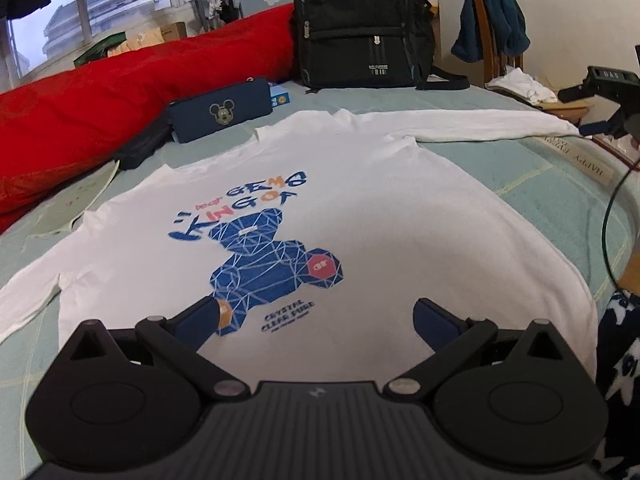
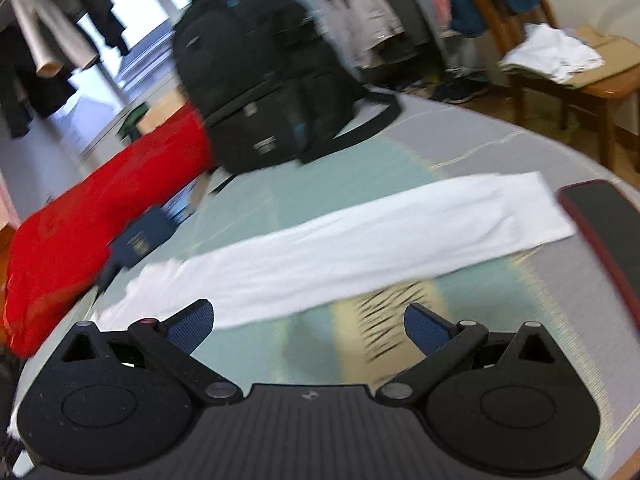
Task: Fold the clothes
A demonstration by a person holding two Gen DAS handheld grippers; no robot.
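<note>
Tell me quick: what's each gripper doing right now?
Left gripper: open, empty, over the white long-sleeved shirt with the blue bear print.
Right gripper: open, empty, near the shirt's outstretched sleeve.

L cam low over shirt (image 1: 280, 208); R cam near sleeve (image 2: 340, 248); both face backpack (image 1: 360, 28).

A white long-sleeved shirt (image 1: 360, 216) lies spread flat, front up, on the pale green bed; its chest carries a blue faceted bear under blue and orange lettering, with smaller blue words below the bear; the hem lies nearest the left wrist camera, the collar at the far end; one sleeve (image 1: 492, 122) stretches straight out to the right, its cuff at the bed's edge; the other runs off to the lower left; in the blurred right wrist view the same sleeve (image 2: 352, 240) lies as a flat, straight band.
</note>
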